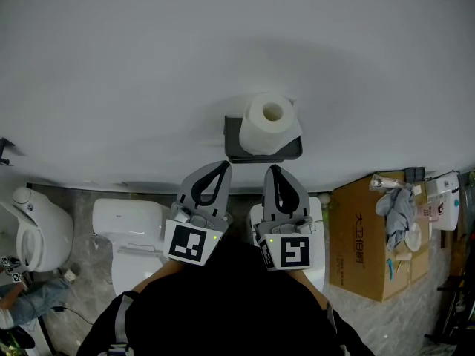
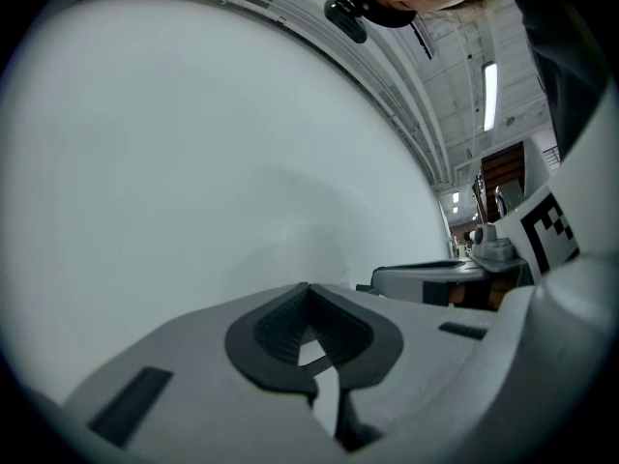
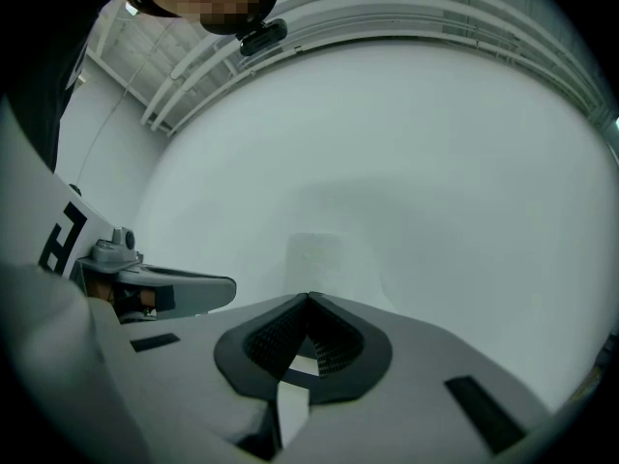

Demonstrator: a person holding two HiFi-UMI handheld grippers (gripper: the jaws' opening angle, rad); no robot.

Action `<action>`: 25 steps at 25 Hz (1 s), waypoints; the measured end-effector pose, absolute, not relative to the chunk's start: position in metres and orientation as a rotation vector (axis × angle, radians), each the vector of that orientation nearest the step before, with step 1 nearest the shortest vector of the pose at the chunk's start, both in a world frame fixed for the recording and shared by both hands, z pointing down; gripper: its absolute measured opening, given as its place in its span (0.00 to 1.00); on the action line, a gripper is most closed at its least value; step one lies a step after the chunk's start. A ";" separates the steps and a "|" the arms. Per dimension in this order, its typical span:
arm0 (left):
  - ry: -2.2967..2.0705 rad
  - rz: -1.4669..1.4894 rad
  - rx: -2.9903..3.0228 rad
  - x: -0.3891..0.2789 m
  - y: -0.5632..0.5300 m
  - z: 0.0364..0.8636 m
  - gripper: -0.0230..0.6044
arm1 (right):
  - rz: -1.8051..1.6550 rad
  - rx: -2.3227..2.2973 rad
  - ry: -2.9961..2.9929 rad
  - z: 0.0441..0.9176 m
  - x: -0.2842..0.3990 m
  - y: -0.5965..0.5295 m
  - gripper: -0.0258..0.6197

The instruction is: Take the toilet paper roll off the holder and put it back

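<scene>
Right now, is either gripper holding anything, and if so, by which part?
Nothing is held. The left gripper and the right gripper are both shut with nothing between their jaws. The toilet paper roll sits on its holder.

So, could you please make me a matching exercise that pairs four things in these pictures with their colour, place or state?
1. toilet paper roll
2. holder
3. cardboard box
4. right gripper

A. brown, on the floor
B. jaws shut, nothing held
C. white, on the holder
D. dark grey, on the wall

Pairs: 1-C, 2-D, 3-A, 4-B
</scene>
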State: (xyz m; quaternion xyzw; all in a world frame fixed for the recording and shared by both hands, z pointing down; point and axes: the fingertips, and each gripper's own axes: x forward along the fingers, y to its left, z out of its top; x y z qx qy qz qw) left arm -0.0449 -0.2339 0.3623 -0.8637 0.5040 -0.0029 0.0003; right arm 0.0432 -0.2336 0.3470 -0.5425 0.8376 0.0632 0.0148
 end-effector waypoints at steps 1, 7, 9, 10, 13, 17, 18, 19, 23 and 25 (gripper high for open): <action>1.590 -0.009 -2.712 -0.046 -0.234 0.363 0.05 | 0.192 -1.685 2.610 0.349 0.042 -0.233 0.07; 1.604 -0.015 -2.702 -0.048 -0.236 0.363 0.05 | 0.189 -1.668 2.602 0.346 0.041 -0.237 0.07; 1.606 -0.018 -2.704 -0.048 -0.238 0.364 0.05 | 0.183 -1.667 2.609 0.348 0.041 -0.238 0.07; 1.606 -0.020 -2.705 -0.048 -0.238 0.365 0.05 | 0.179 -1.668 2.612 0.349 0.041 -0.239 0.07; 1.608 -0.024 -2.707 -0.048 -0.238 0.366 0.05 | 0.176 -1.674 2.617 0.350 0.041 -0.240 0.07; 1.602 -0.025 -2.706 -0.047 -0.238 0.366 0.05 | 0.188 -1.677 2.627 0.351 0.043 -0.240 0.07; 1.601 -0.025 -2.706 -0.046 -0.238 0.366 0.05 | 0.190 -1.675 2.629 0.351 0.043 -0.240 0.07; 1.600 -0.025 -2.707 -0.046 -0.238 0.366 0.05 | 0.190 -1.674 2.629 0.351 0.043 -0.239 0.08; 1.601 -0.020 -2.710 -0.047 -0.237 0.366 0.05 | 0.184 -1.679 2.627 0.352 0.042 -0.238 0.07; 1.601 -0.019 -2.712 -0.046 -0.238 0.367 0.05 | 0.200 -1.672 2.633 0.351 0.042 -0.239 0.07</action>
